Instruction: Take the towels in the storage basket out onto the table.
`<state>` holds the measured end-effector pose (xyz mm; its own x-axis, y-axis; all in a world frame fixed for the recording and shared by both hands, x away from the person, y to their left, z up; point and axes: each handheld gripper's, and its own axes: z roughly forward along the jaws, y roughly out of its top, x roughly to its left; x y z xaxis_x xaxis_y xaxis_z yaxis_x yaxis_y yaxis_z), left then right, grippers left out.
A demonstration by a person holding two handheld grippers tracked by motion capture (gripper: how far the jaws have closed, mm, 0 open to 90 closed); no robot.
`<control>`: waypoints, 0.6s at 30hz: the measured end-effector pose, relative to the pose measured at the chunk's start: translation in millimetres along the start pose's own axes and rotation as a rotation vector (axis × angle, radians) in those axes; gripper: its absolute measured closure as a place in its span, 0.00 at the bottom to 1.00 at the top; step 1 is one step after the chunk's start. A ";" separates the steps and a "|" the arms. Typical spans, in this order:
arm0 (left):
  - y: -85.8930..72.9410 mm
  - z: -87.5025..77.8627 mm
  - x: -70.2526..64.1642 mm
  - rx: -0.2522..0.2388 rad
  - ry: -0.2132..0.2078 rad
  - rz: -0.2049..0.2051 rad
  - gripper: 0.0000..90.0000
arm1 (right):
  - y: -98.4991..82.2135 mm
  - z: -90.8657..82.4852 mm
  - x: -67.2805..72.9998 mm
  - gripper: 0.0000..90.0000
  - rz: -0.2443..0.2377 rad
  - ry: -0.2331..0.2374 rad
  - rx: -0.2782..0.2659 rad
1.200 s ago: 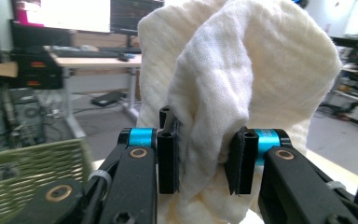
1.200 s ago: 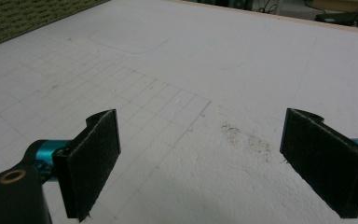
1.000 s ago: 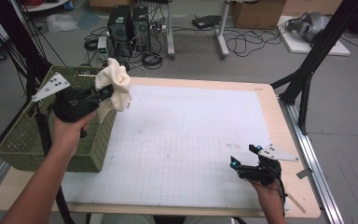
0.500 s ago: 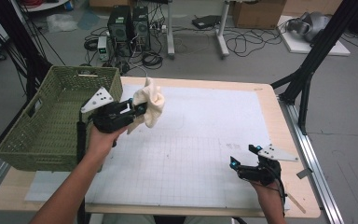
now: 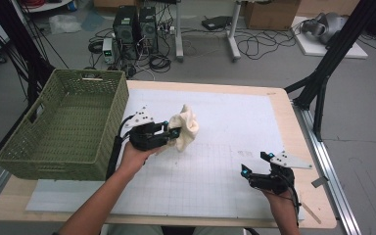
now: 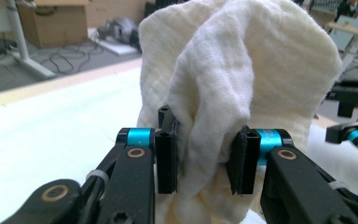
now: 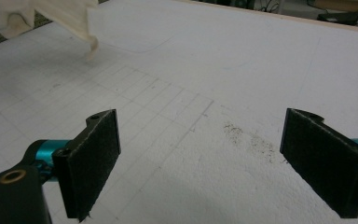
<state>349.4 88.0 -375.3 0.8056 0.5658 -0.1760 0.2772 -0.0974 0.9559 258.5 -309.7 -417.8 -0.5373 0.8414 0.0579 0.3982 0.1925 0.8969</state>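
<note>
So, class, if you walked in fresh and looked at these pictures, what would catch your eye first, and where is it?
First, the bunched cream cloth pinched in the left gripper, held up just right of the green woven basket at the table's left edge. Next, the right gripper near the front right of the white gridded mat, its jaws standing wide with nothing between them.

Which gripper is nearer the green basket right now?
Left. The left gripper is beside the green basket, clamping a white cloth; the right gripper sits open near the table's opposite edge.
</note>
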 end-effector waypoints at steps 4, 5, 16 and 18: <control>-10.3 15.7 -0.8 0.039 -0.008 -0.018 0.75 | -0.2 -0.1 0.1 0.13 0.002 -0.001 0.003; -14.1 20.6 -0.1 0.055 -0.008 -0.030 0.74 | -0.3 0.0 0.0 0.13 0.002 -0.002 0.003; -43.9 55.7 6.8 0.194 0.078 -0.043 0.65 | -0.8 1.6 -0.2 0.13 0.004 0.002 0.008; -47.3 58.5 8.2 0.237 0.121 -0.023 0.62 | -0.8 1.5 -0.2 0.13 0.005 0.002 0.009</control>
<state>373.4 49.3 -435.8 0.7332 0.6623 -0.1542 0.4212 -0.2643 0.8676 259.5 -309.2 -419.2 -0.5365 0.8415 0.0633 0.4076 0.1927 0.8926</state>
